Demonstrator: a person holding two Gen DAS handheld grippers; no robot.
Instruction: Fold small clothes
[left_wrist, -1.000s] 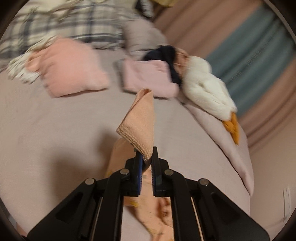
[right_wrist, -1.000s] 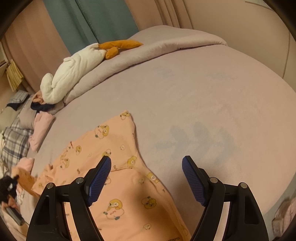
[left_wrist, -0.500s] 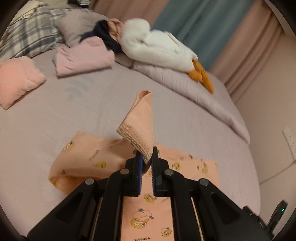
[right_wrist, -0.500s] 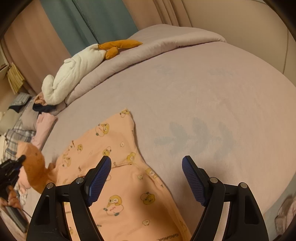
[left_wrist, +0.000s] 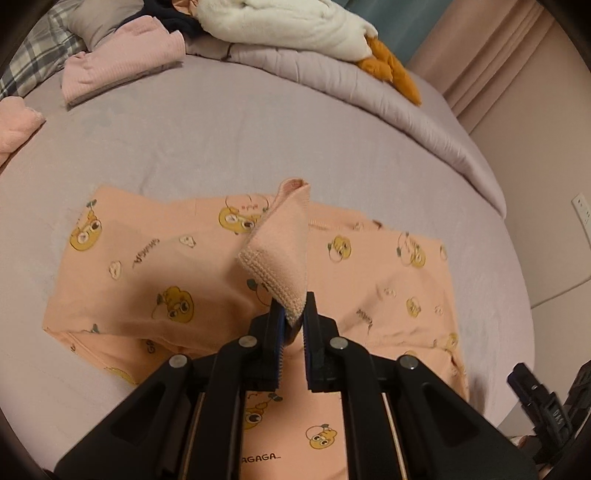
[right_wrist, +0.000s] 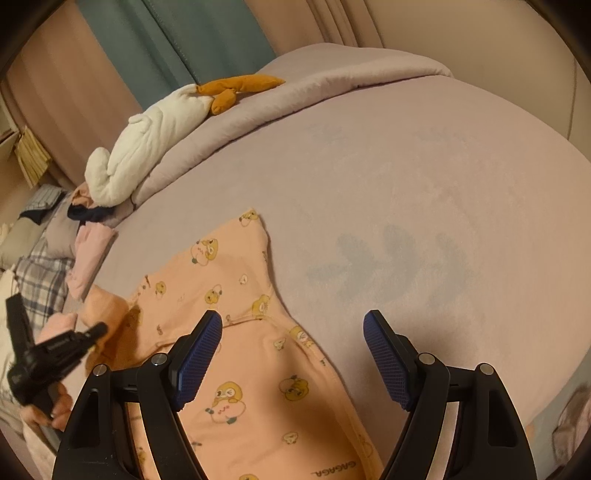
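Note:
A peach baby garment (left_wrist: 147, 266) printed with yellow cartoon figures lies spread on the mauve bed sheet (left_wrist: 221, 140). My left gripper (left_wrist: 293, 317) is shut on the ribbed cuff (left_wrist: 280, 251) of one sleeve, holding it lifted above the garment's middle. In the right wrist view the left gripper (right_wrist: 98, 329) enters from the left edge with the sleeve (right_wrist: 107, 306) draped from it, a hand (right_wrist: 55, 406) behind. My right gripper (right_wrist: 293, 332) hangs open just over the garment (right_wrist: 236, 280), nothing between its blue pads (right_wrist: 195, 362).
Folded pink clothes (left_wrist: 122, 48), a plaid pillow (left_wrist: 33, 62) and another pink bundle (left_wrist: 14, 125) lie at the bed's far left. A white plush duck (left_wrist: 295, 26) rests on a rolled quilt (left_wrist: 406, 122). Bare sheet (right_wrist: 406, 184) stretches right of the garment.
My left gripper swung with the cuff from beside the garment to over its middle, sinking a little and rolling. The sleeve followed. The right gripper kept still and open.

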